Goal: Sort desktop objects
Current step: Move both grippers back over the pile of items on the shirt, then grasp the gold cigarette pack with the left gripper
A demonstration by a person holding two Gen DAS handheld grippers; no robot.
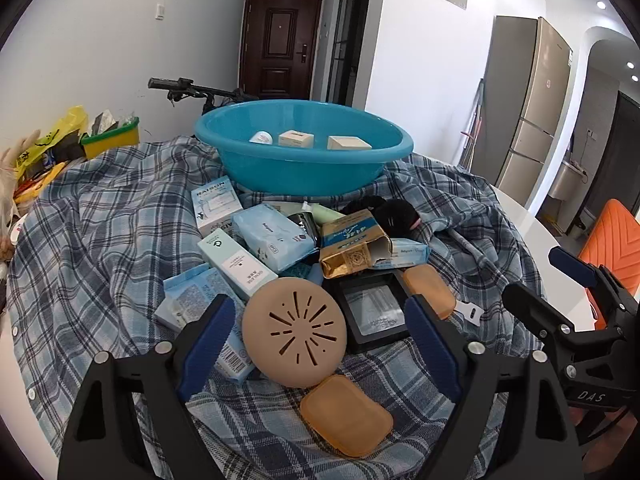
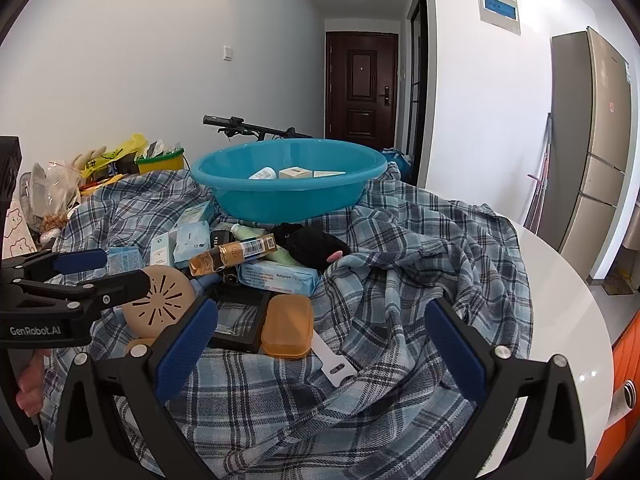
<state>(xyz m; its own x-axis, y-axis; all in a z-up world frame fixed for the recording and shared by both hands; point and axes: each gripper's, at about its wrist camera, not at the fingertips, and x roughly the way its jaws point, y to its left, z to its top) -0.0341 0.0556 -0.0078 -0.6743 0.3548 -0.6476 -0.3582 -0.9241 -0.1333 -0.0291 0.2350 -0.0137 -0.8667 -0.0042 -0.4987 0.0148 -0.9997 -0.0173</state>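
On the table: a plaid cloth [image 1: 100, 240] covers it, with my pile of small things near the middle.
Left claw [image 1: 320, 320]: wide, its blue pads either side of the tan round disc [image 1: 294, 330], not pressing it.
Right claw [image 2: 320, 328]: wide and empty over bare cloth, right of the pile.
Disc: at the pile's near edge, an orange soap case [image 1: 346, 414] just nearer.
Blue basin [image 1: 304, 152]: far side, holding three small items.

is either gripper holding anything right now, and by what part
Nothing is held. The left gripper straddles the round tan slotted disc, pads not touching; the right gripper is empty.
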